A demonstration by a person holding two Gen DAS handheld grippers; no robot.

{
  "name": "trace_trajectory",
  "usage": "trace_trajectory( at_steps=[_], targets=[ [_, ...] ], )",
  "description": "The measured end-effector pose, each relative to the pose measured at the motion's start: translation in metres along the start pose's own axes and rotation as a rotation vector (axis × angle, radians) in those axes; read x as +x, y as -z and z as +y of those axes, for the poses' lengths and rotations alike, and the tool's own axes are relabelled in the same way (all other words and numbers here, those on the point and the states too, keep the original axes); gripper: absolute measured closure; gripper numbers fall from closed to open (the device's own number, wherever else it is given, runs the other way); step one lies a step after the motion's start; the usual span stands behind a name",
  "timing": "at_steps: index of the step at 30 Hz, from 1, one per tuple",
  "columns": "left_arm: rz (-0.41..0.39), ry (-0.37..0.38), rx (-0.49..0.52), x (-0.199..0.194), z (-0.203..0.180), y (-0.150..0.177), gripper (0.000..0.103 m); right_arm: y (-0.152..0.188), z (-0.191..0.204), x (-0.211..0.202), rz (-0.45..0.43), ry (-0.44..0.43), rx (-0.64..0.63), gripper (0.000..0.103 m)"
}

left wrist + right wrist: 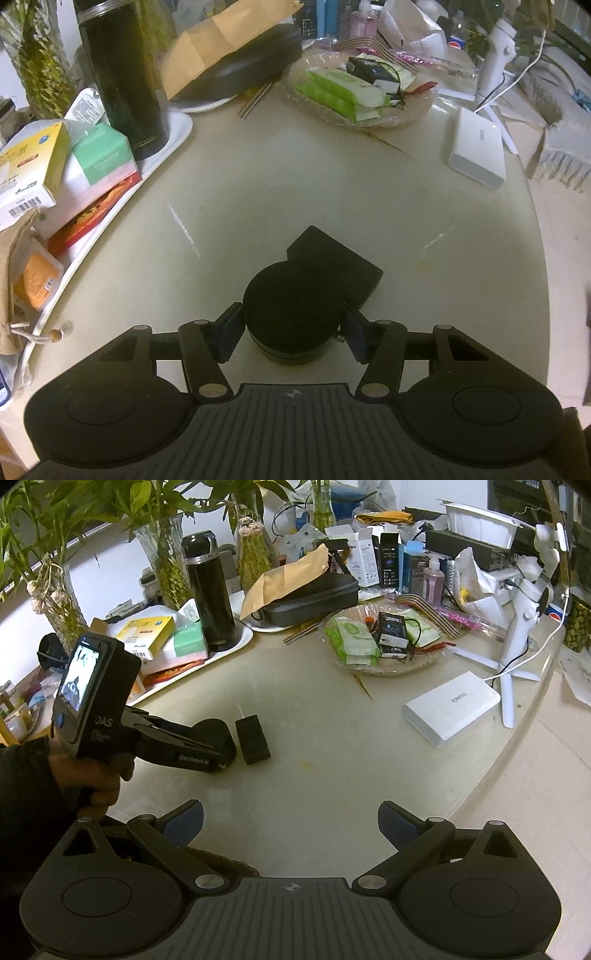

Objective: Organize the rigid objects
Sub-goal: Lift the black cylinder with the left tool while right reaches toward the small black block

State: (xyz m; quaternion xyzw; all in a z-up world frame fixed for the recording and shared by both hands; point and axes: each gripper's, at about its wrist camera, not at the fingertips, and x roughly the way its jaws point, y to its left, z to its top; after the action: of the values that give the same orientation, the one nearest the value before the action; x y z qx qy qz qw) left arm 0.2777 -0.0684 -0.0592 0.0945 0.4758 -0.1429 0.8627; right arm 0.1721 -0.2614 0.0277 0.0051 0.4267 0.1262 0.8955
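Note:
A black round canister (pixel 291 306) stands on the pale table (pixel 295 177) in the left wrist view. My left gripper (pixel 293 332) is shut on it, one blue pad on each side. Just behind it lies a flat black box (pixel 334 264), touching or nearly touching it. The right wrist view shows a hand holding the left gripper (pixel 221 742) at the left, with the black box (pixel 253 740) beside its tip; the canister is hidden there. My right gripper (pixel 291 823) hangs open near the table's front edge with nothing between its fingers.
A white tray (pixel 181 129) on the left carries a black flask (pixel 122 74) and several cartons. At the back sit a glass dish of packets (pixel 358 92) and a black case (pixel 243 70). A white power bank (pixel 478 147) lies at the right, near the table's edge.

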Motion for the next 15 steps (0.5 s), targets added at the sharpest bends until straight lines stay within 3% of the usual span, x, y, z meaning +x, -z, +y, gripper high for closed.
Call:
trace_trajectory(
  at_steps=[15],
  targets=[
    [-0.093,-0.006,-0.019,-0.046,0.012,0.010,0.047,-0.001,0.008,0.002,-0.006,0.011,-0.041,0.002]
  ],
)
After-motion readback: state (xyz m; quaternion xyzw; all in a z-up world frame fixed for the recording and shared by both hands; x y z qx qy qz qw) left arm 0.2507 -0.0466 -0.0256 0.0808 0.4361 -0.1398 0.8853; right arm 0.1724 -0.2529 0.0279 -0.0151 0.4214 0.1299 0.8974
